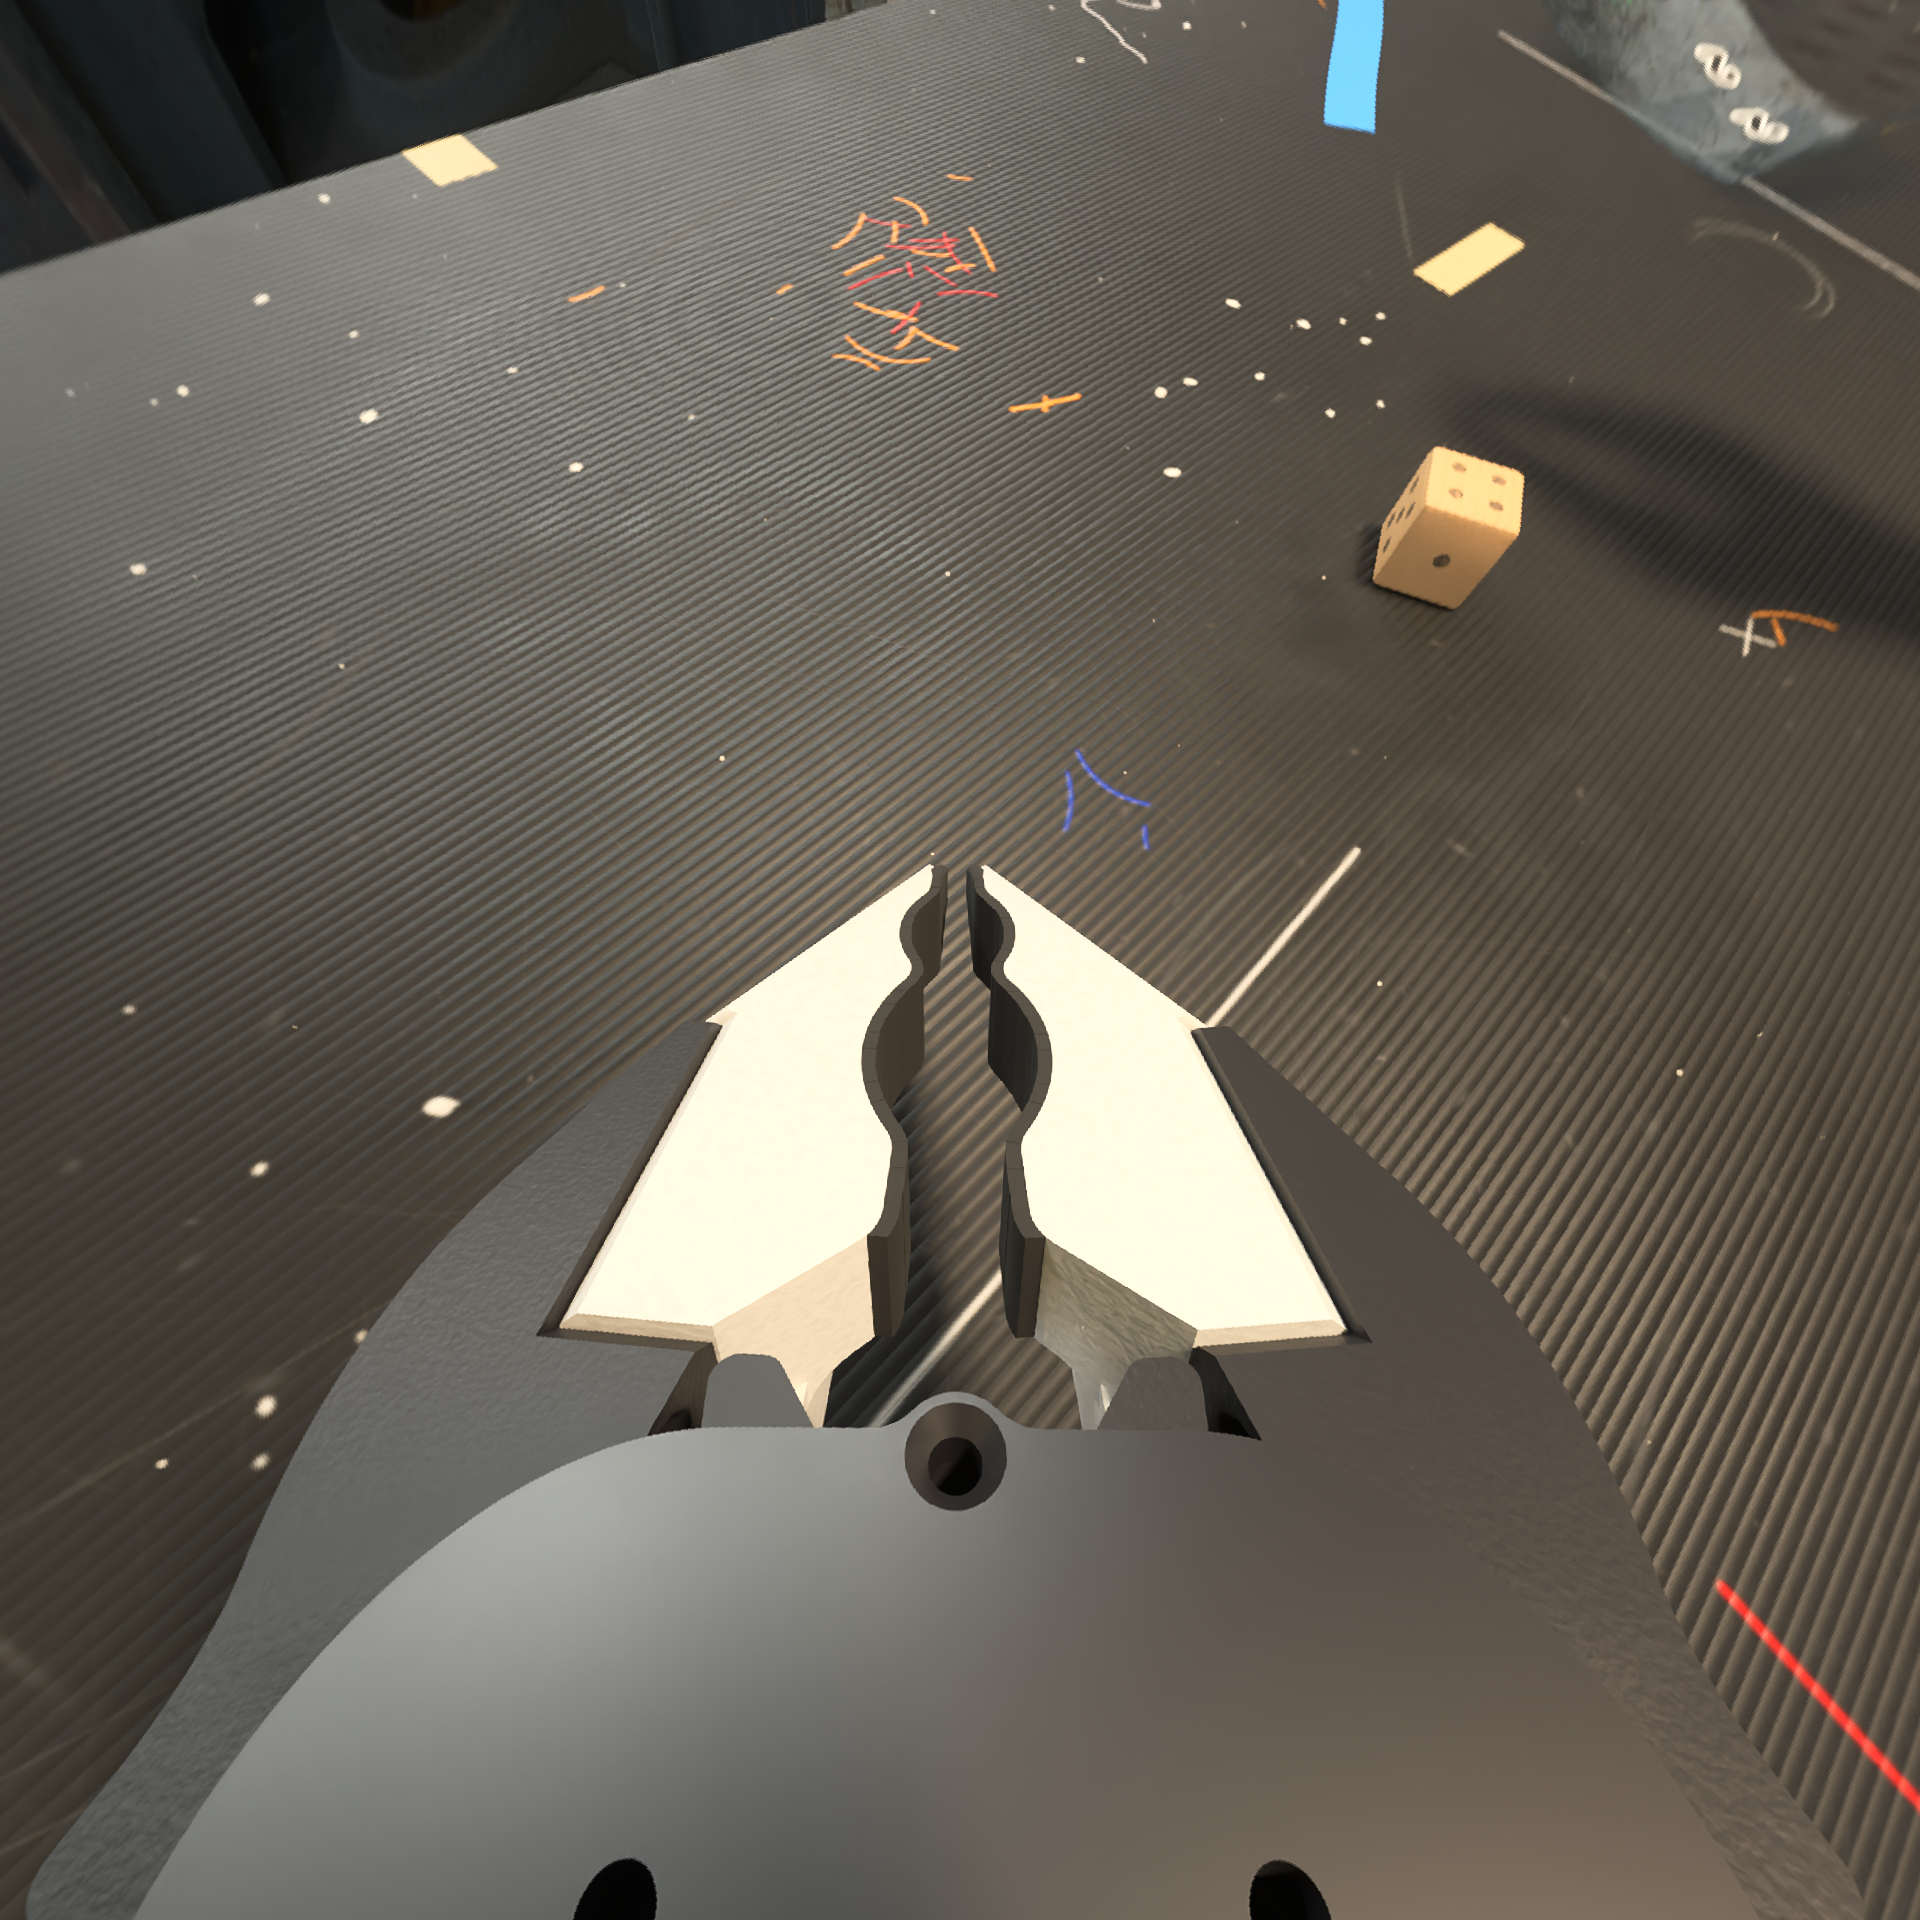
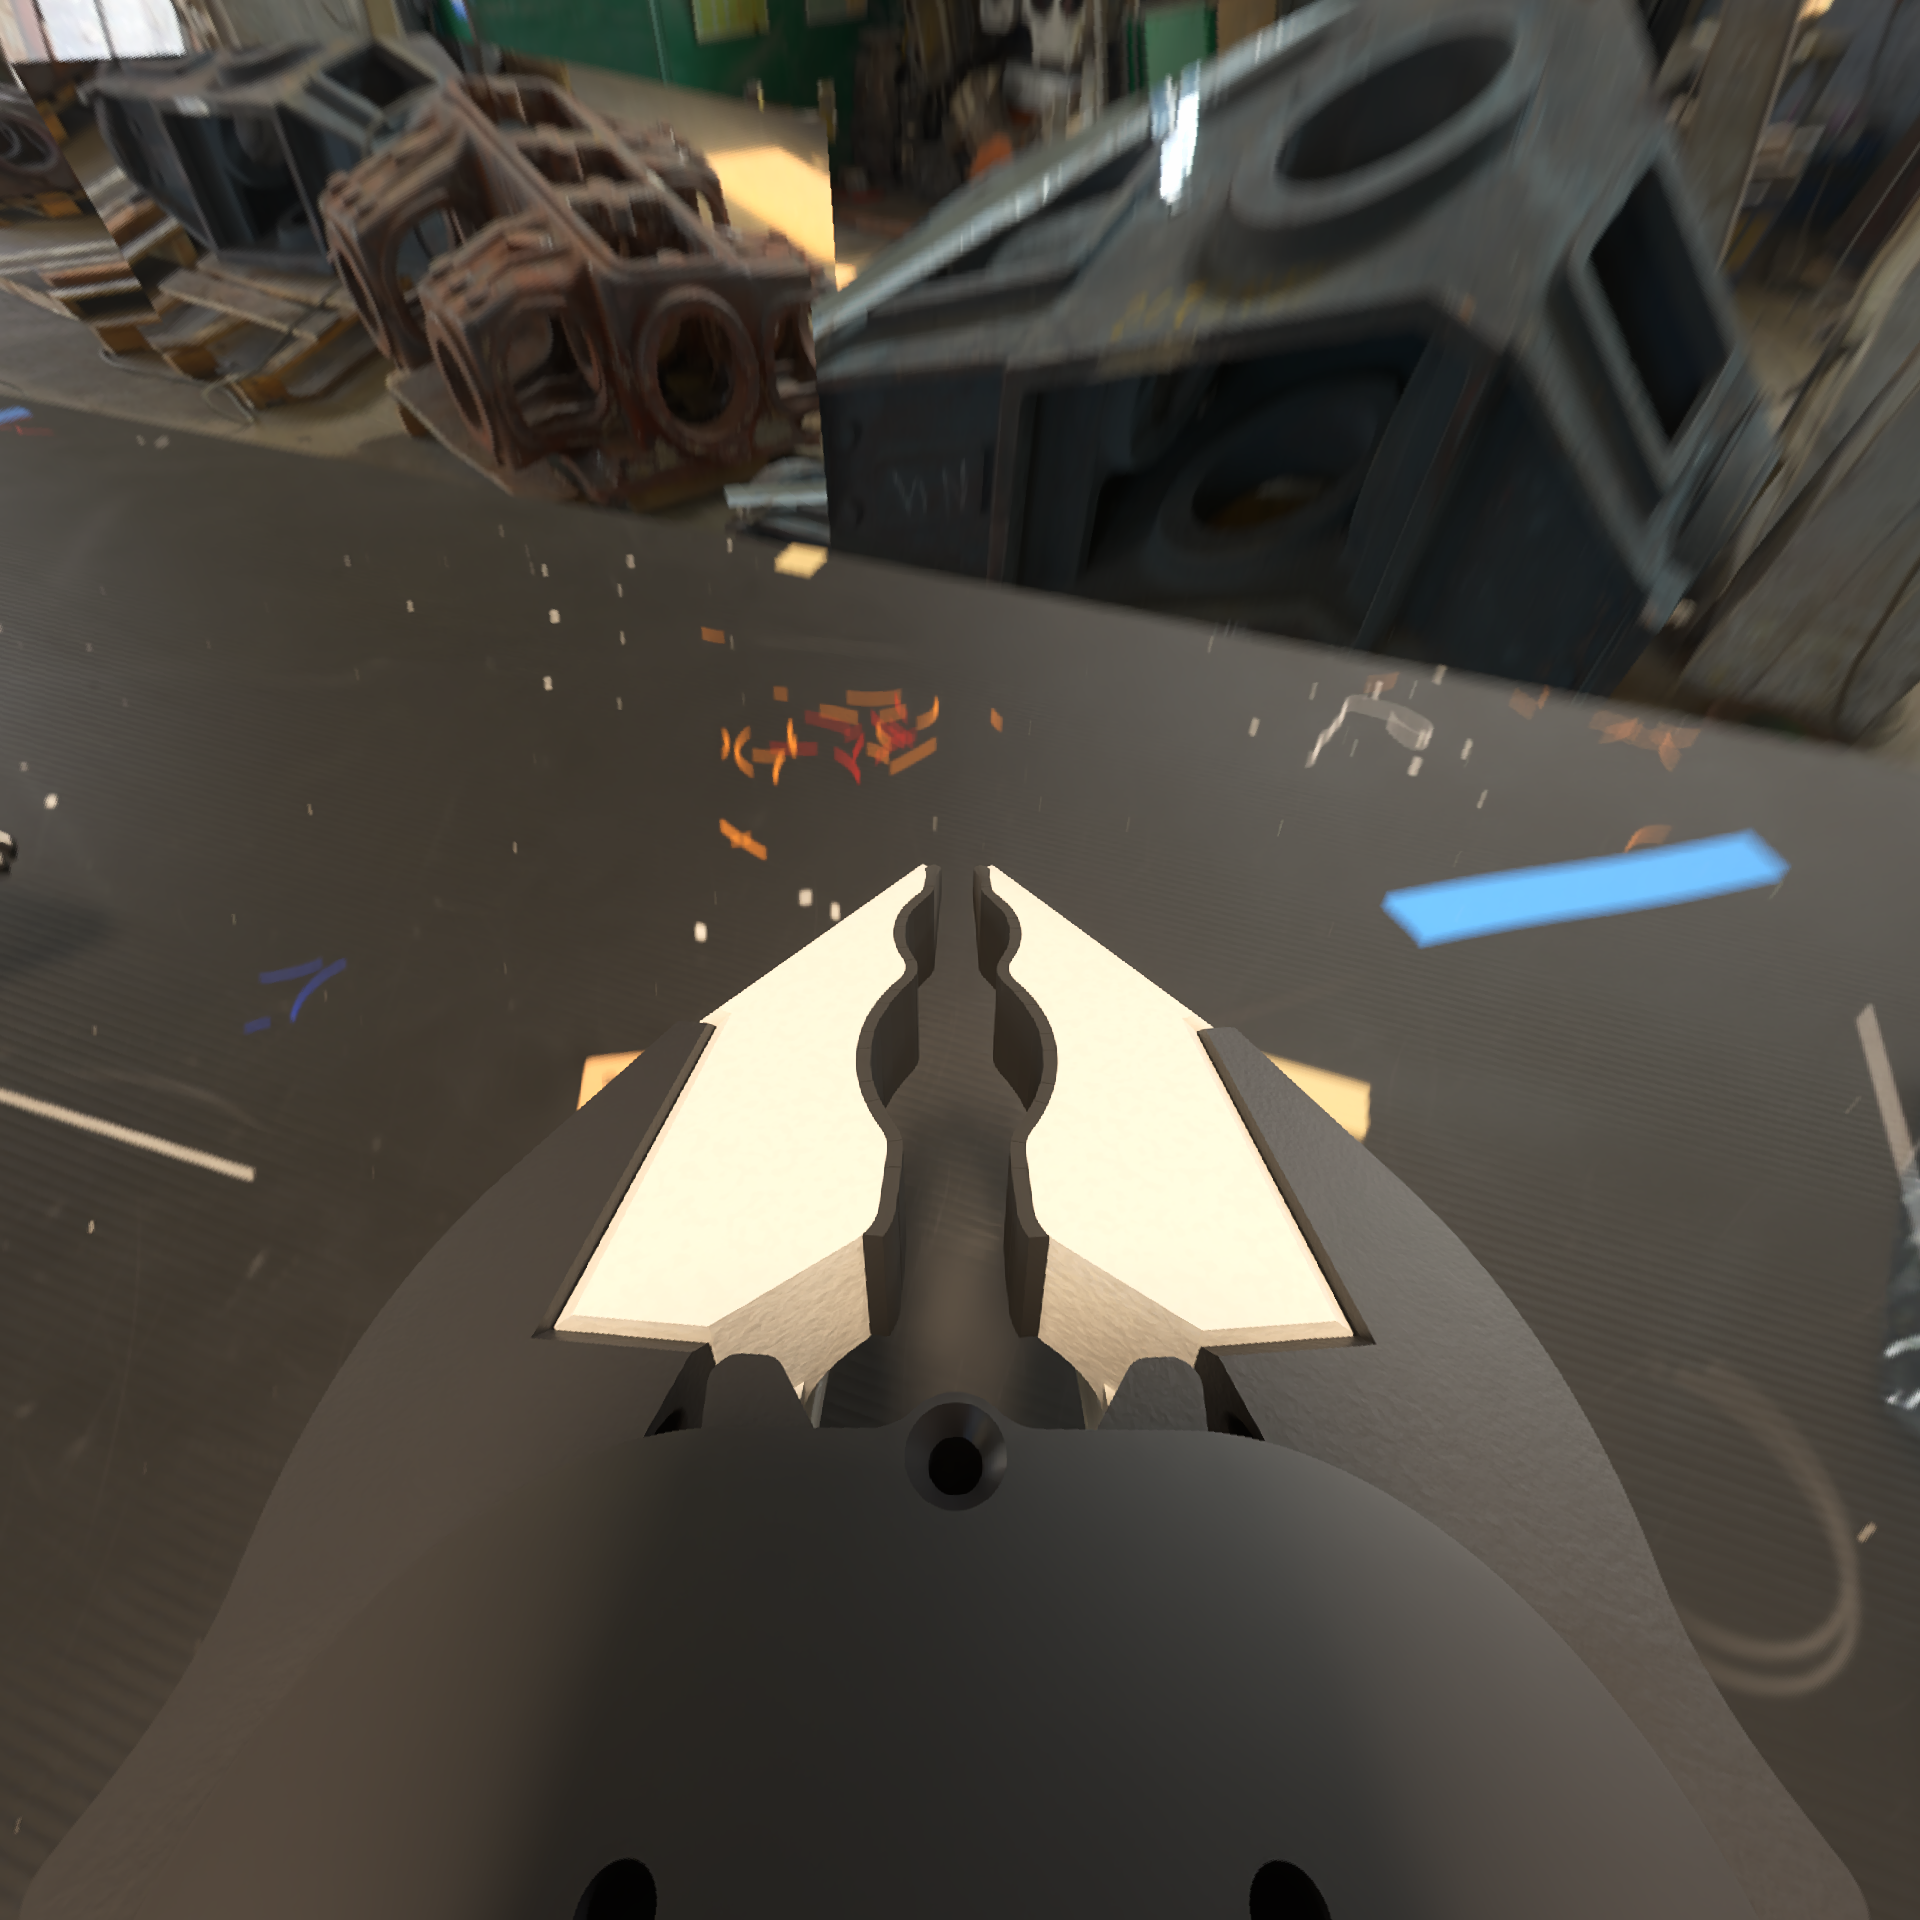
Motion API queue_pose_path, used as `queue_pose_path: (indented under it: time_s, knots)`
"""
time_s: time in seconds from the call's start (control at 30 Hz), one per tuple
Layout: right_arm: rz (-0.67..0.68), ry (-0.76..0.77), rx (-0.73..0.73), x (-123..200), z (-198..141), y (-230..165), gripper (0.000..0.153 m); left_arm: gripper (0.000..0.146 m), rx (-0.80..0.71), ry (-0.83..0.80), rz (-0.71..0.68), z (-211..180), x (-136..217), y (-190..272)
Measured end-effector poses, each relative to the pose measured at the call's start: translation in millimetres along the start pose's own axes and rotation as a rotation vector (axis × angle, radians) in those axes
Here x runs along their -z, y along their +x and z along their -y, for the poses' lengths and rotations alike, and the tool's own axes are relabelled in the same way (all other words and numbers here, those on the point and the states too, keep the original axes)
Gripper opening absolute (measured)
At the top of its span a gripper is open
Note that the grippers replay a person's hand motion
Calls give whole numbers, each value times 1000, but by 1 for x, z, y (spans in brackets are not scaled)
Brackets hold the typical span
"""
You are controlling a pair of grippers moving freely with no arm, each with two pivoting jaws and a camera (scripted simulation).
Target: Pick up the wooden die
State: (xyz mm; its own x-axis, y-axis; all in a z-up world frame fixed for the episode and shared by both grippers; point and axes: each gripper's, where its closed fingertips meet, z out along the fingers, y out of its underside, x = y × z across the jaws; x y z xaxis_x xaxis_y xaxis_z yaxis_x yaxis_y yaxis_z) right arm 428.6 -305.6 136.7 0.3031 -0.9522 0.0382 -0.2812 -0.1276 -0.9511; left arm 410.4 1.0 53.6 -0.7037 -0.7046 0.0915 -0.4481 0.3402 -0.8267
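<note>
Now both sets of jaws nearly closed, empty, wooden die (image 1: 1449,527) apart on the table (image 1: 520,727).

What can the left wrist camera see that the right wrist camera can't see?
Only the left wrist view shows the wooden die, sitting on the dark table ahead and to the right of the left gripper, and a thin red line. Only the right wrist view shows the big metal machine parts beyond the table edge, and the right gripper. Both show the blue strip, the orange scribbles and nearly closed, empty fingertips.
</note>
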Motion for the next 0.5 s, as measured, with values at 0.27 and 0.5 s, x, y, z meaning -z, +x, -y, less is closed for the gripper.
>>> queue_pose_path:
  time_s: [0.27, 0.5]
  knots:
    - [46, -297, 18, -17, -67, -1, 24, 6, 71, 56, -16, 5, -3, -10]
    - [169, -429, -3, -16, -94, -22, 34, 6, 42, 101, -4, 14, 4, -3]
